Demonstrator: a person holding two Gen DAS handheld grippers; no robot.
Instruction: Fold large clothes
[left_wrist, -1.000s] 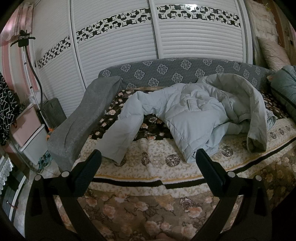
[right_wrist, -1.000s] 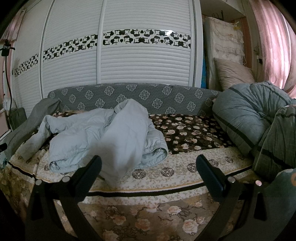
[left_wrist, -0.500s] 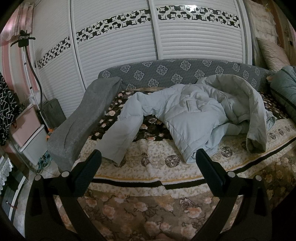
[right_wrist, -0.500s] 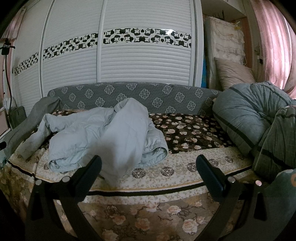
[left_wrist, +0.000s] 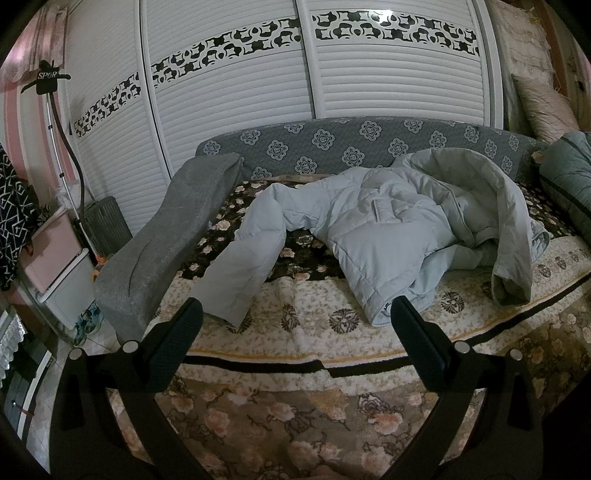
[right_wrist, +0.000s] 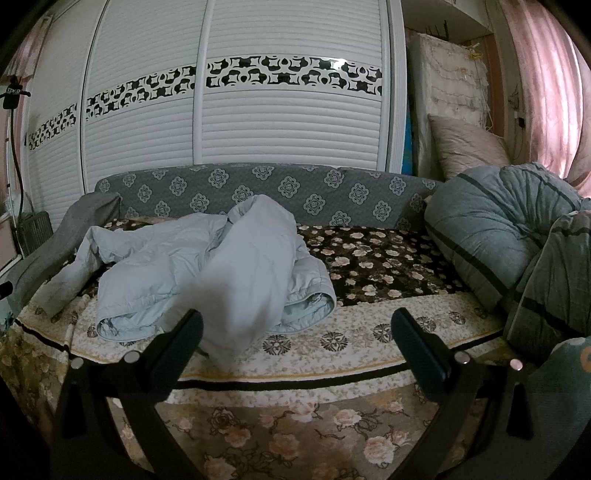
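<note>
pale blue puffer jacket (left_wrist: 388, 236) crumpled on the bed (left_wrist: 295, 332)
left gripper (left_wrist: 295, 314) and right gripper (right_wrist: 295, 321) both gape wide, holding nothing, off the bed's front edge; one sleeve (left_wrist: 240, 273) trails toward that edge.

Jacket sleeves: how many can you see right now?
2. One sleeve stretches toward the bed's left front edge; the other sleeve drapes over the jacket on the right.

Bed with a floral cover, stuff piled on it

The bed (left_wrist: 317, 354) carries a crumpled pale blue puffer jacket (left_wrist: 388, 236), one sleeve stretched toward the front edge. A grey blanket (left_wrist: 166, 243) drapes over the left end, and a rolled grey striped quilt (right_wrist: 491, 240) sits at the right end.
</note>
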